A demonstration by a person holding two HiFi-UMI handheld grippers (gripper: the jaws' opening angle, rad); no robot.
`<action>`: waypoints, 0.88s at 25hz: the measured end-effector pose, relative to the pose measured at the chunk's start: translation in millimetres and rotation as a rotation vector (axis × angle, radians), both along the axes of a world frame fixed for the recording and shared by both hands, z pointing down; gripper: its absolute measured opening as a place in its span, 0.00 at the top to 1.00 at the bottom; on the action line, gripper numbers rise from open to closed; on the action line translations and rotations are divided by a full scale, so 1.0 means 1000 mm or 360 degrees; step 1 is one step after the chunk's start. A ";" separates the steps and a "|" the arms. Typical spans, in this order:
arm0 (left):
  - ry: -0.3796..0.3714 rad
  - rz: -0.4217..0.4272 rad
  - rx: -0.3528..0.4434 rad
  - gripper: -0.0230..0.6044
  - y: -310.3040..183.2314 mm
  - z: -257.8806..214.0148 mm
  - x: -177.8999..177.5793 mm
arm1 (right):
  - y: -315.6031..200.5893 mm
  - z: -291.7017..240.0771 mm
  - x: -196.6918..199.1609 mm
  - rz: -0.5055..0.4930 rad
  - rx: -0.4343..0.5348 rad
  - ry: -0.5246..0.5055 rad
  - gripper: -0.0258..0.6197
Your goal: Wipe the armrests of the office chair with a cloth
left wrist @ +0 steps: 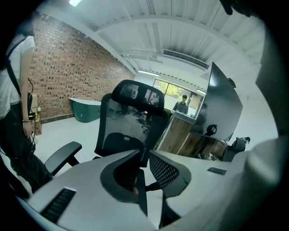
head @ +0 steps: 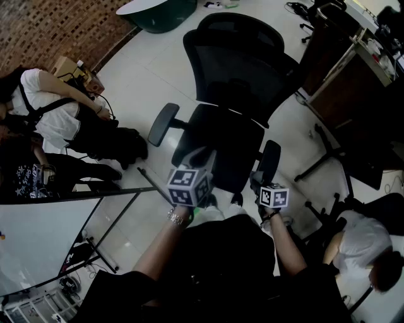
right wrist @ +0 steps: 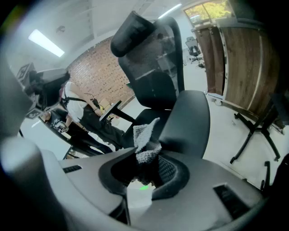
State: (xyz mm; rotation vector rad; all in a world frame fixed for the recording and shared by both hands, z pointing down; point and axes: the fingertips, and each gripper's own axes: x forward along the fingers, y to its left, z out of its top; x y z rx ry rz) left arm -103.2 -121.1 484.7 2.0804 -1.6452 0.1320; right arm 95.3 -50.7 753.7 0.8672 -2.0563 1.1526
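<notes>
Pale glossy floor (head: 123,94). Standing on it: black office chair (head: 237,63) at centre, dark green tub (head: 161,16) by the brick wall (head: 50,25), cardboard box (head: 65,65) alongside.

The lower end of the grey knitted cloth (right wrist: 145,135) is sunk out of sight between the right gripper's (right wrist: 147,154) fingers (right wrist: 167,170). Cloth and fingers hide the near end of the black padded armrest (right wrist: 189,117) just beyond them. A small green glow (right wrist: 143,186) behind the fingers is too blurred to name. The left gripper's (left wrist: 144,152) fingers (left wrist: 165,171) cover the seat of the black mesh office chair (left wrist: 119,119) ahead of them. A person in a white top (left wrist: 18,81), well left of those fingers, is cut off by the picture's edge.
</notes>
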 end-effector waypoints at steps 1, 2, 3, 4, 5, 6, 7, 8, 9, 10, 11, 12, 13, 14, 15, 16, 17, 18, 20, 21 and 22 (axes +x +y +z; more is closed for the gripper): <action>-0.0003 0.0003 0.0017 0.85 -0.005 -0.002 -0.001 | 0.001 -0.001 -0.005 -0.0049 -0.0007 -0.0012 0.85; -0.0006 0.0005 0.0030 0.85 -0.009 -0.003 -0.003 | 0.002 -0.002 -0.010 -0.0092 -0.0012 -0.0028 0.85; -0.0008 0.0007 0.0037 0.84 -0.011 -0.004 -0.004 | 0.002 -0.005 -0.013 -0.0126 -0.0011 -0.0048 0.85; -0.0009 0.0009 0.0037 0.85 -0.010 -0.003 -0.005 | 0.001 -0.009 -0.015 -0.0143 -0.0001 -0.0072 0.85; -0.0009 0.0009 0.0032 0.85 -0.007 -0.003 -0.007 | -0.004 -0.016 -0.015 -0.0140 0.0021 -0.0095 0.85; -0.0011 0.0008 0.0029 0.85 -0.004 -0.002 -0.010 | -0.015 -0.023 -0.012 -0.0118 0.0055 -0.0110 0.85; -0.0014 0.0005 0.0028 0.85 -0.002 -0.002 -0.013 | -0.032 -0.031 -0.009 -0.0082 0.0097 -0.0115 0.85; -0.0018 0.0001 0.0031 0.85 0.000 -0.004 -0.016 | -0.054 -0.038 -0.004 -0.0038 0.0139 -0.0110 0.85; -0.0020 -0.0004 0.0038 0.85 0.000 -0.006 -0.018 | -0.078 -0.043 0.003 0.0011 0.0176 -0.0097 0.85; -0.0022 -0.0012 0.0045 0.85 0.000 -0.008 -0.021 | -0.103 -0.046 0.011 0.0066 0.0201 -0.0078 0.85; -0.0025 -0.0020 0.0048 0.85 -0.001 -0.009 -0.023 | -0.126 -0.046 0.019 0.0122 0.0213 -0.0054 0.85; -0.0027 -0.0029 0.0048 0.85 -0.001 -0.010 -0.026 | -0.147 -0.043 0.026 0.0174 0.0214 -0.0028 0.85; -0.0028 -0.0037 0.0045 0.85 0.000 -0.010 -0.028 | -0.164 -0.039 0.032 0.0218 0.0206 0.0002 0.85; -0.0029 -0.0044 0.0041 0.85 0.002 -0.010 -0.030 | -0.176 -0.032 0.037 0.0251 0.0191 0.0035 0.85; -0.0031 -0.0051 0.0035 0.85 0.003 -0.010 -0.032 | -0.185 -0.024 0.040 0.0269 0.0170 0.0068 0.85; -0.0032 -0.0058 0.0030 0.85 0.004 -0.009 -0.034 | -0.190 -0.015 0.041 0.0276 0.0147 0.0092 0.85; -0.0034 -0.0063 0.0024 0.85 0.005 -0.008 -0.035 | -0.193 -0.007 0.041 0.0281 0.0124 0.0099 0.85; -0.0035 -0.0066 0.0018 0.85 0.006 -0.007 -0.035 | -0.192 -0.001 0.041 0.0292 0.0106 0.0089 0.85; -0.0039 -0.0066 0.0006 0.85 0.010 -0.004 -0.034 | -0.184 0.003 0.040 0.0343 0.0093 0.0026 0.85; -0.0039 -0.0064 0.0005 0.85 0.011 -0.004 -0.033 | -0.177 0.002 0.040 0.0366 0.0095 -0.0014 0.85; -0.0038 -0.0062 0.0006 0.85 0.011 -0.004 -0.033 | -0.170 0.000 0.039 0.0380 0.0099 -0.0049 0.85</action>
